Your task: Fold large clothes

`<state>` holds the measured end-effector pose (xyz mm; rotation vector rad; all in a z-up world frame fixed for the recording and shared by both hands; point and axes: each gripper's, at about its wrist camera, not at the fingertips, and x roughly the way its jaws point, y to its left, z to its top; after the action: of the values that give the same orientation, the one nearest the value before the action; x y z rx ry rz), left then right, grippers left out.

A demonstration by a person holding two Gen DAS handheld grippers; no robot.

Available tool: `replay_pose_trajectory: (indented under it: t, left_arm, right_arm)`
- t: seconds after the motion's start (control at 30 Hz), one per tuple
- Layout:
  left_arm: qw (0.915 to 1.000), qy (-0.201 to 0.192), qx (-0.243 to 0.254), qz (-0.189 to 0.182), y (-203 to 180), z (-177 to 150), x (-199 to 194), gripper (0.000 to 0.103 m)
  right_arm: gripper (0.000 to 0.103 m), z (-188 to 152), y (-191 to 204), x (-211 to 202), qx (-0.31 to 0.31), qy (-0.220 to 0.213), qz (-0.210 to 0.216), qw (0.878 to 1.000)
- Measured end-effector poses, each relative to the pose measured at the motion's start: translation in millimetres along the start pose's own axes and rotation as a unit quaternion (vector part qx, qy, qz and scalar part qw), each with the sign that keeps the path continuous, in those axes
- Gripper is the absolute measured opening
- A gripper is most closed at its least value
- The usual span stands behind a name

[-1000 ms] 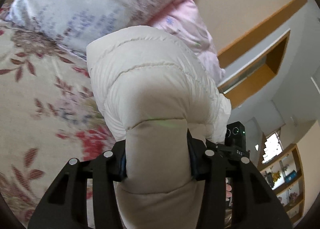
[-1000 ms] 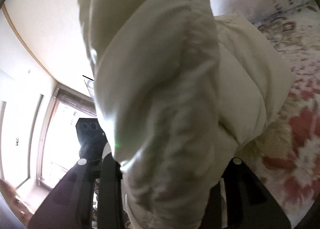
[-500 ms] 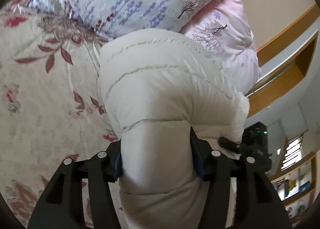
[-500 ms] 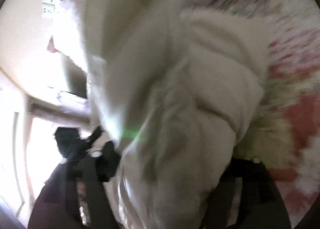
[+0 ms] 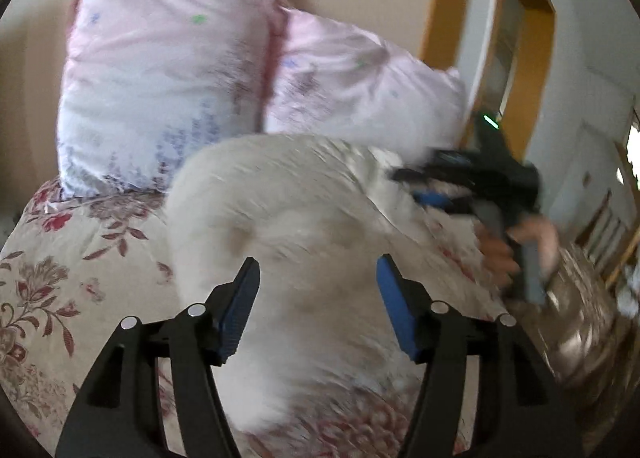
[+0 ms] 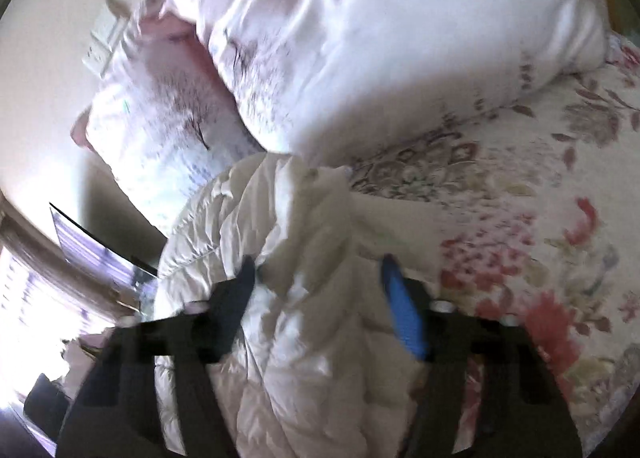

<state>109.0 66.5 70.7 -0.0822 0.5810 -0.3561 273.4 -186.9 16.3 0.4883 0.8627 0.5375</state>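
A cream-white puffy quilted jacket (image 5: 304, 210) lies bundled on the floral bedspread (image 5: 60, 266), in front of the pillows. My left gripper (image 5: 318, 282) is open, its blue-padded jaws spread just above the near part of the jacket, holding nothing. My right gripper (image 6: 316, 278) is open too, its jaws spread over the jacket (image 6: 280, 298), which lies loose between and below them. The right gripper also shows in the left wrist view (image 5: 472, 182), held by a hand at the jacket's right side. The frames are motion-blurred.
Two pink and white pillows (image 5: 160, 78) lean against the wall at the head of the bed. A wooden-framed doorway (image 5: 520, 58) is at the right. A window (image 6: 24, 298) glows bright at the left of the right wrist view.
Both grippers let go of the jacket: their jaws were clamped on the thick fabric held up, and now stand open above it. The jacket has dropped onto the bed.
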Motion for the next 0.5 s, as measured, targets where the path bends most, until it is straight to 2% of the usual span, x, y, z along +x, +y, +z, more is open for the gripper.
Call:
replay_pose_trajectory:
  t: [0.03, 0.07, 0.13, 0.4, 0.5]
  left_arm:
    - [1.0, 0.007, 0.002, -0.002, -2.6, -2.4, 2.1, 0.062]
    - [0.9998, 0.017, 0.006, -0.003, -5.7, -5.9, 7.6, 0.062]
    - [0.9995, 0.031, 0.007, 0.003, -5.6, -11.7, 15.8, 0.062]
    - [0.9979, 0.059, -0.02, -0.018, 4.7, -20.1, 47.7, 0.061]
    - [0.9973, 0.062, -0.032, -0.022, 9.6, -20.2, 55.6, 0.06]
  right_arm:
    - [0.021, -2.3, -1.1, 1.2, -0.007, 0.002, -0.003, 1.0]
    - [0.015, -3.6, 0.9, 8.7, -0.012, -0.002, -0.011, 1.0]
    - [0.012, -3.8, -0.2, 13.6, -0.014, -0.019, -0.044, 0.999]
    - [0.011, -13.4, -20.1, 47.3, 0.015, -0.013, -0.146, 0.989]
    - [0.014, -17.6, -24.4, 55.2, 0.026, -0.015, -0.173, 0.984]
